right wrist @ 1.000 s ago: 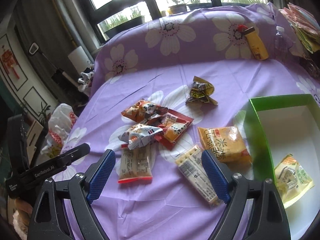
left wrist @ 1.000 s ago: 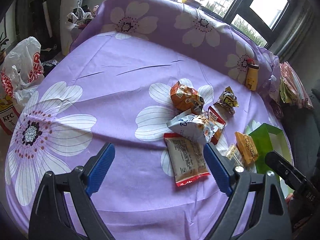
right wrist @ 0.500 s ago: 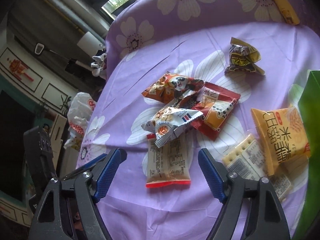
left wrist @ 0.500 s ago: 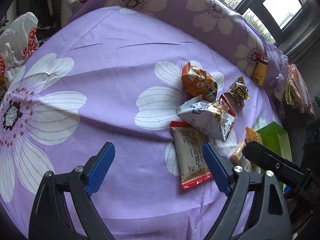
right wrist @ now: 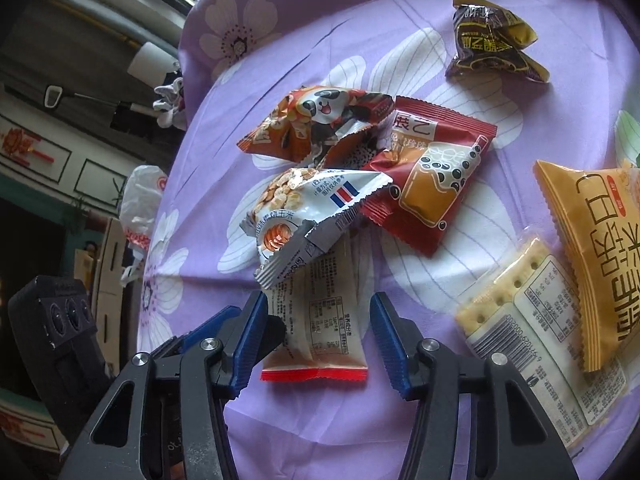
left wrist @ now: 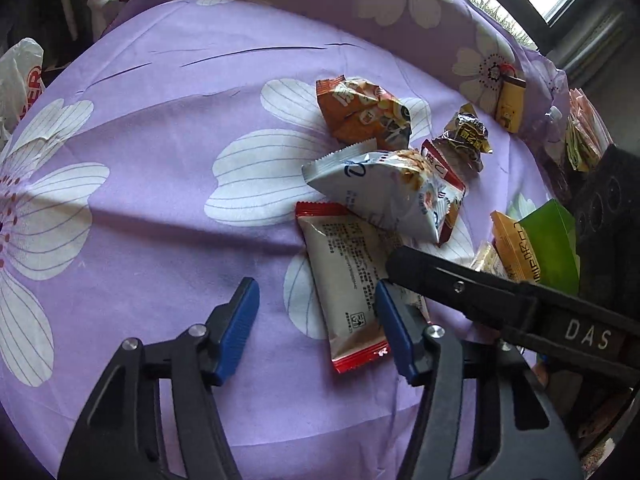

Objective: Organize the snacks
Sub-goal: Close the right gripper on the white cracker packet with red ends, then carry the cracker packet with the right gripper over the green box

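A flat beige packet with red ends [right wrist: 320,332] [left wrist: 348,280] lies on the purple flowered cloth [left wrist: 160,160]. My right gripper [right wrist: 316,328] is open and straddles the packet's near end, jaws on either side, apart from it. My left gripper [left wrist: 316,312] is open just left of the same packet, its right finger over the packet's edge. A white corn snack bag [right wrist: 304,216] [left wrist: 384,196] overlaps the packet's far end. A panda bag [right wrist: 316,124], a red milk-tea packet [right wrist: 432,172], a dark crumpled packet [right wrist: 492,44], a cracker pack [right wrist: 532,332] and an orange packet [right wrist: 600,248] lie around.
A green box [left wrist: 548,240] stands at the right edge beside the orange packet [left wrist: 516,248]. A yellow bottle [left wrist: 510,100] leans on the raised cloth at the back. A white plastic bag [left wrist: 20,80] sits beyond the left edge. The right gripper's arm [left wrist: 500,296] crosses the left view.
Both grippers have moved forward and down toward the beige packet. The right gripper now straddles its near end, and both jaw gaps have narrowed.
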